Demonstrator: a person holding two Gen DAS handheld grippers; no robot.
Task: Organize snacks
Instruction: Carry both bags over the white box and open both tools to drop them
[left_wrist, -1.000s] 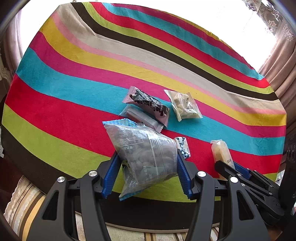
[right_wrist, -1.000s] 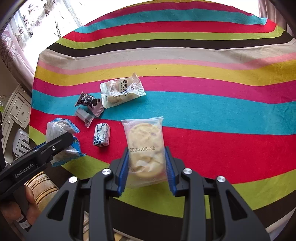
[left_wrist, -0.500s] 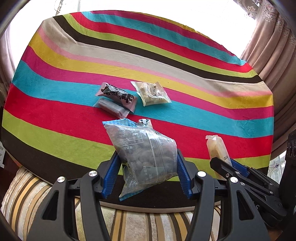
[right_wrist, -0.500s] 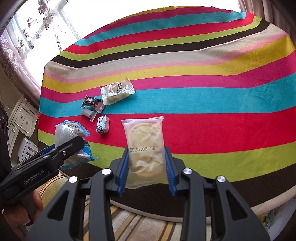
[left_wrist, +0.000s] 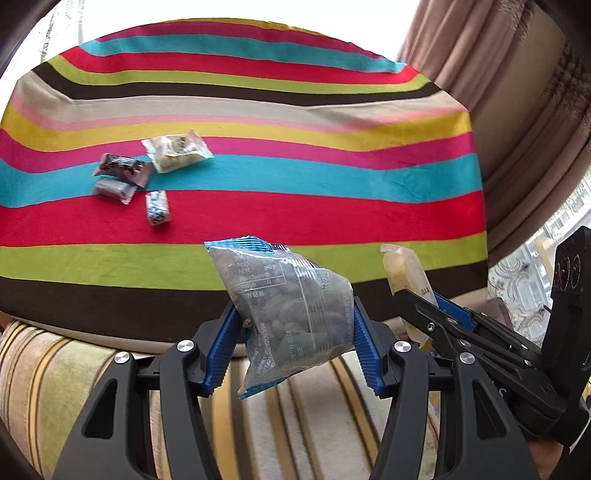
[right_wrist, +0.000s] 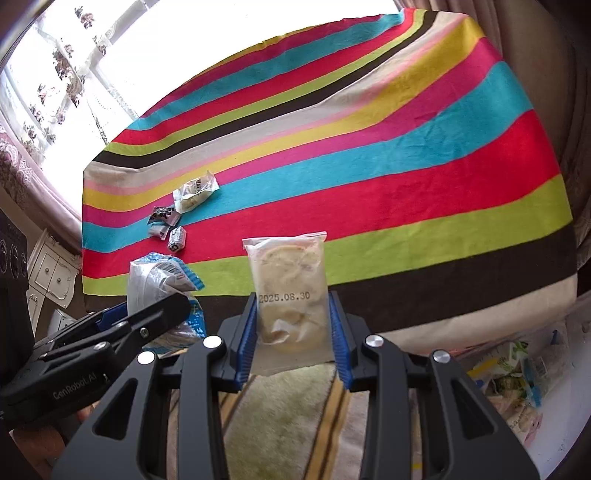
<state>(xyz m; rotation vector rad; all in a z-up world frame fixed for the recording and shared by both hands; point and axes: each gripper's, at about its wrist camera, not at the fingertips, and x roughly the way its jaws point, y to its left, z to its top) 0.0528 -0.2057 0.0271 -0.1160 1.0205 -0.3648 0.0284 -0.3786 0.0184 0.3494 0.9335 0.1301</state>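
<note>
Both grippers loaded. Left gripper (left_wrist: 293, 343) is clamped on a blue-edged nut bag (left_wrist: 288, 314), bag sticking up between the blue pads. Right gripper (right_wrist: 291, 332) is clamped on a clear cookie pack (right_wrist: 288, 291) stamped 2025.08.30, upright between its fingers. Both sit off the near edge of the striped cloth (left_wrist: 295, 173), over a striped rug. Ahead and to the left of the left gripper, four snacks are left on the cloth: pale biscuit pack (left_wrist: 176, 154), dark wrapper (left_wrist: 123, 168), grey wrapper (left_wrist: 112, 188) touching it, small blue-white candy (left_wrist: 158, 207) just beside. Destination isn't clear; some packaged goods sit low right of the right gripper. My read: two items in transit, four to go, so roughly a third through.
</note>
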